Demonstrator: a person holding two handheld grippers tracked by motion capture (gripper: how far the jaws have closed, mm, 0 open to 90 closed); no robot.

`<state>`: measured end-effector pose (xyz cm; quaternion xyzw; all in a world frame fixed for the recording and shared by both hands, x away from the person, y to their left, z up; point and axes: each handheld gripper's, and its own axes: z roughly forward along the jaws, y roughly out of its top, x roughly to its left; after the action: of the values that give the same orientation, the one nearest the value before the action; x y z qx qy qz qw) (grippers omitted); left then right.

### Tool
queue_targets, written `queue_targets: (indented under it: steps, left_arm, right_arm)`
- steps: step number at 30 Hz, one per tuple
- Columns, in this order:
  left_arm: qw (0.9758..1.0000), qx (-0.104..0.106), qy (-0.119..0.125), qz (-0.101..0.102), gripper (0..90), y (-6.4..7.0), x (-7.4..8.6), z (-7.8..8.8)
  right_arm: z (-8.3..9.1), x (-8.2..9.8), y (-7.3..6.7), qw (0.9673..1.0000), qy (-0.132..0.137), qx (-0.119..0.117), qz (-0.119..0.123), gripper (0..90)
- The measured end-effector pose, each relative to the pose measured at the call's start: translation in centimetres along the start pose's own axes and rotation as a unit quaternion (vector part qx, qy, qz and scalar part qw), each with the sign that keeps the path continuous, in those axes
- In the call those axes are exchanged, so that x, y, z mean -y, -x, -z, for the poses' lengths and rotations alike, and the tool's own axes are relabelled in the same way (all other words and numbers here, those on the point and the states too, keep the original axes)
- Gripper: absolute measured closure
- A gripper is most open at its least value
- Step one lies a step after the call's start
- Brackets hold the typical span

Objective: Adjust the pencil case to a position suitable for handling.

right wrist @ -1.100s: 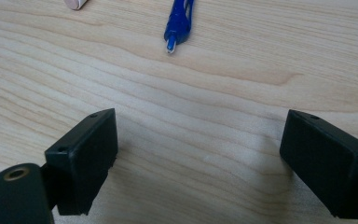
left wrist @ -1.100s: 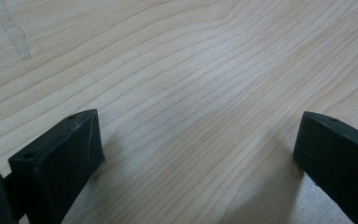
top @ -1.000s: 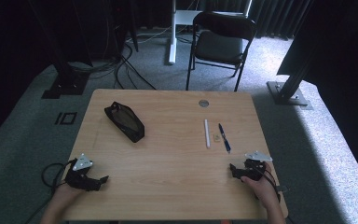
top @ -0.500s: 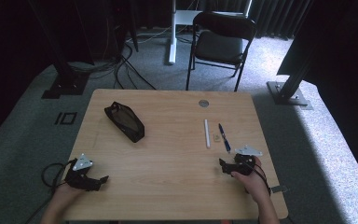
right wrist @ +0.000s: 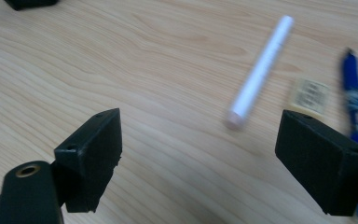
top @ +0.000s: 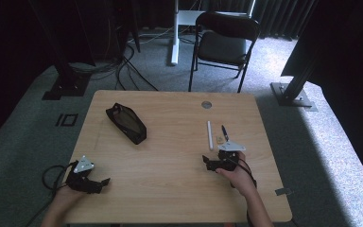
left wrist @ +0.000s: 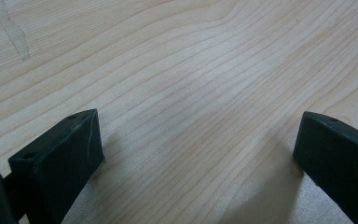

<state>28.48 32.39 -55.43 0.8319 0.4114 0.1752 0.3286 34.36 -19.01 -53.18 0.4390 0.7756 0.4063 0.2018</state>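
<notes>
A white stick point(top: 210, 135) point(right wrist: 260, 70) lies on the wooden table point(top: 170, 189), right of centre. A blue pen point(top: 225, 132) point(right wrist: 353, 98) lies beside it, with a small pale tag point(top: 220, 140) point(right wrist: 311, 94) between them. A black pouch point(top: 125, 123) rests at the back left, and its corner point(right wrist: 28, 3) shows in the right gripper view. My right gripper point(top: 210, 164) point(right wrist: 200, 154) is open and empty, just short of the stick's near end. My left gripper point(top: 100, 183) point(left wrist: 196, 154) is open over bare wood at the front left.
A round grommet point(top: 206, 104) sits in the table near its back edge. Behind the table stand a black folding chair point(top: 227, 42) and a white post point(top: 174, 33). Cables point(top: 127, 66) run over the carpet, and dark frame feet point(top: 293, 94) stand on both sides.
My right gripper has moved forward and a little left, from the front right edge to just below the stick and pen. The left gripper has stayed put.
</notes>
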Motion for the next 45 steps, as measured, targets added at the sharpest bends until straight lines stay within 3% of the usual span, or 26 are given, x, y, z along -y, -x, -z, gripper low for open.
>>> queue_targets:
  steps: [8,25,35,45]
  left_arm:
    - [1.0000,0.000,0.000,0.000,1.6,0.0,0.0,0.0]
    - [1.0000,0.001,0.000,-0.001,1.6,0.0,0.0,0.0]
    - [1.0000,0.001,0.000,-0.001,1.6,0.0,0.0,0.0]
    - [1.0000,0.001,0.000,-0.001,1.6,0.0,0.0,0.0]
  right_arm:
    - [-1.7,-1.2,-2.1,0.9993,0.005,-0.028,0.022,16.8]
    - [-4.8,-3.3,-5.6,0.9970,0.005,-0.066,0.040,20.2]
    - [-7.0,-5.1,-8.9,0.9936,0.010,-0.089,0.068,21.0]
    - [-8.6,-6.8,-11.1,0.9922,0.020,-0.104,0.067,22.2]
